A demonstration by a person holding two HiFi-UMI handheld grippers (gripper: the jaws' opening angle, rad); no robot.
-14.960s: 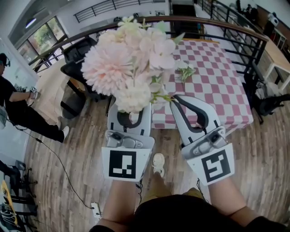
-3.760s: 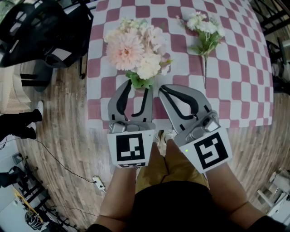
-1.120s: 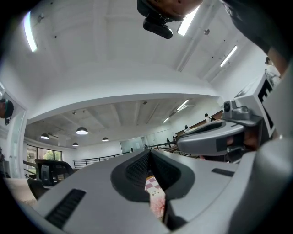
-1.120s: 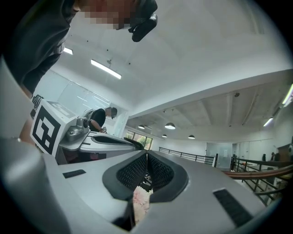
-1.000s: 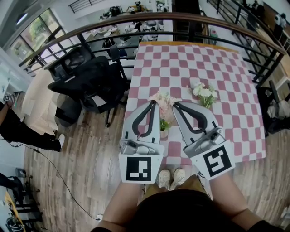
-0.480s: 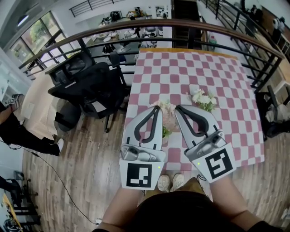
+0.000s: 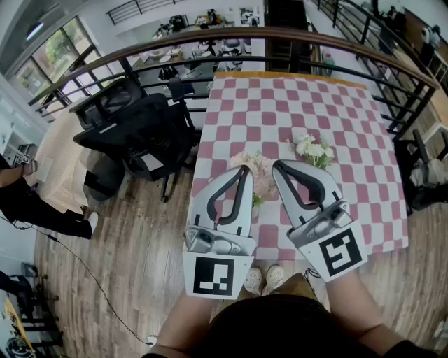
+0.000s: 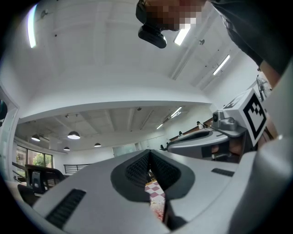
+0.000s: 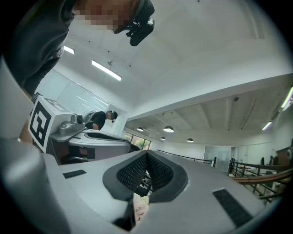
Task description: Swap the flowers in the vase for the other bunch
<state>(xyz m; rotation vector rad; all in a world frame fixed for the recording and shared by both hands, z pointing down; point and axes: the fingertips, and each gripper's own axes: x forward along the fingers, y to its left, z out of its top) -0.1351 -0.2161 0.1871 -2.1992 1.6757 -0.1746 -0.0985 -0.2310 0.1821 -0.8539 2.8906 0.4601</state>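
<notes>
Left gripper [image 7: 243, 170] and right gripper [image 7: 278, 166] are pressed together, empty; two bunches are seen: pink bunch [image 7: 260, 176], white bunch [image 7: 312, 149].

**Open-plan office on a railed mezzanine**

Black office chairs [image 7: 133, 122] stand at the left on a wood-plank floor [image 7: 133, 245]. A curved railing [image 7: 210, 36] edges the far side, with cluttered desks [image 7: 203, 17] beyond, strip lights [image 9: 106, 70] overhead and a checked table [image 7: 336, 119] at the right

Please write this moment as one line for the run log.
left gripper: shut, empty | right gripper: shut, empty | pink flowers: on table | white bunch: lying on table
</notes>
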